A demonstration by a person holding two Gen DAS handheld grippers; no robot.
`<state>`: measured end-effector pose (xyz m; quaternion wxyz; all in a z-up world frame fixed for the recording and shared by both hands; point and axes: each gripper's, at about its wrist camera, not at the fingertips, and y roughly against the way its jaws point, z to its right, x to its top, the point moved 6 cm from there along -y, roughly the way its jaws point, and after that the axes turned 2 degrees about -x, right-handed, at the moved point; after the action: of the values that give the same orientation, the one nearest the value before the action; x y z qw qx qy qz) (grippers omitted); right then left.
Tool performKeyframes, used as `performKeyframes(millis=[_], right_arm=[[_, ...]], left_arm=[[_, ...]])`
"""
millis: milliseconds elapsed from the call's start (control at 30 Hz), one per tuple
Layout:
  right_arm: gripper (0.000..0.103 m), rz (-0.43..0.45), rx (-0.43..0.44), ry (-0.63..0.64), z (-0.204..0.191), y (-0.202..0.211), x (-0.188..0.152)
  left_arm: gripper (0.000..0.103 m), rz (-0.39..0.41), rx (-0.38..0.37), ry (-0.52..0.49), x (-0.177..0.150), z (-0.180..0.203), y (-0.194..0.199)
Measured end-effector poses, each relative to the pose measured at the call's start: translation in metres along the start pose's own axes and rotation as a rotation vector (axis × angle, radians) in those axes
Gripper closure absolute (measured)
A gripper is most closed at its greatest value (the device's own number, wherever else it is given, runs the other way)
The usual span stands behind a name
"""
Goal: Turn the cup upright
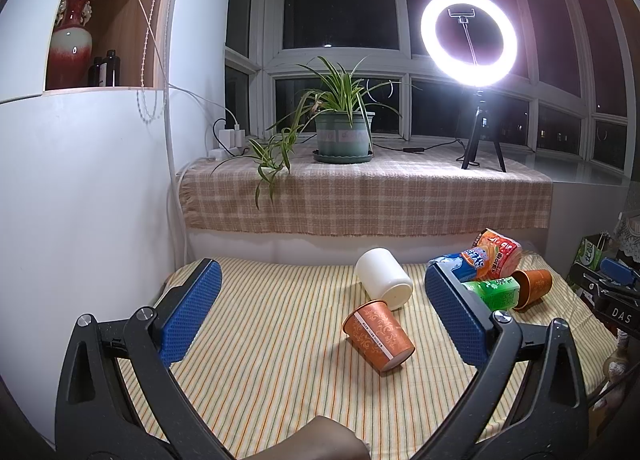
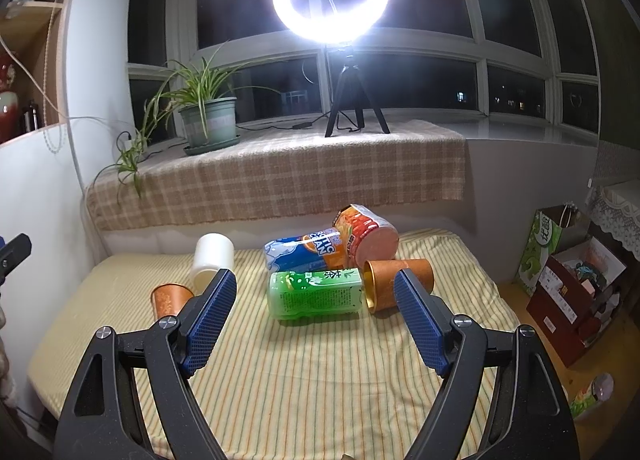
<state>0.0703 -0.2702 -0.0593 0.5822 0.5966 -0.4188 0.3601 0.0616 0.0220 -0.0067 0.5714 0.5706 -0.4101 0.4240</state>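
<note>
An orange patterned paper cup (image 1: 378, 337) lies on its side on the striped cloth, base toward me; it also shows in the right wrist view (image 2: 170, 297). A white cup (image 1: 383, 277) lies on its side just behind it and shows in the right wrist view too (image 2: 213, 256). A second orange cup (image 2: 394, 284) lies on its side at the right, mouth to the left, also seen in the left wrist view (image 1: 534, 287). My left gripper (image 1: 320, 284) is open and empty, above the cloth before the first orange cup. My right gripper (image 2: 316, 284) is open and empty, in front of the green bottle.
A green bottle (image 2: 316, 294), a blue and orange bottle (image 2: 302, 250) and a red and orange can (image 2: 366, 234) lie beside the right cup. A ledge holds a potted plant (image 1: 344, 132) and a ring light (image 1: 470, 34). Boxes (image 2: 572, 284) stand on the floor at right.
</note>
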Motion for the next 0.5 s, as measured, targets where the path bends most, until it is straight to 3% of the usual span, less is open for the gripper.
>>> performKeyframes(millis=[500], right_arm=[[0.022, -0.006, 0.001, -0.003, 0.0005, -0.001, -0.0016]], left_arm=[[0.0, -0.002, 0.0, 0.002, 0.0001, 0.0006, -0.0001]])
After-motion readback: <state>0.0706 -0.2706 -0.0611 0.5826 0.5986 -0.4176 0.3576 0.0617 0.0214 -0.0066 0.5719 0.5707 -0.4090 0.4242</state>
